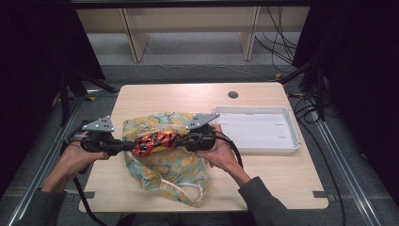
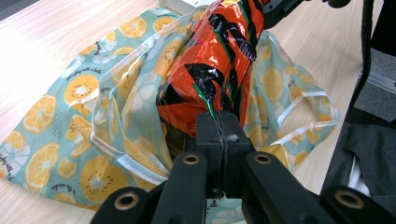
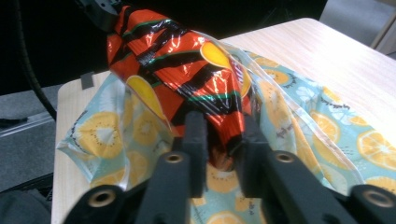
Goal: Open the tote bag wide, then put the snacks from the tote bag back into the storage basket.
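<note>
A shiny orange-and-black snack packet [image 1: 155, 141] is held lengthwise between both grippers, over a teal cloth bag [image 1: 175, 165] printed with orange slices. My left gripper [image 1: 133, 146] is shut on the packet's left end; in the left gripper view its jaws [image 2: 219, 126] pinch the crimped seam of the packet [image 2: 210, 60]. My right gripper [image 1: 182, 139] clamps the other end. In the right gripper view the packet [image 3: 187, 70] sits between the jaws of that gripper [image 3: 222, 135], with a fold of the bag [image 3: 299, 126] draped over part of it.
A white shallow tray [image 1: 291, 136] lies on the table's right half, just beyond my right hand. The bag's white handles [image 1: 188, 190] trail toward the front edge. A round cable hole [image 1: 233, 94] sits near the back edge.
</note>
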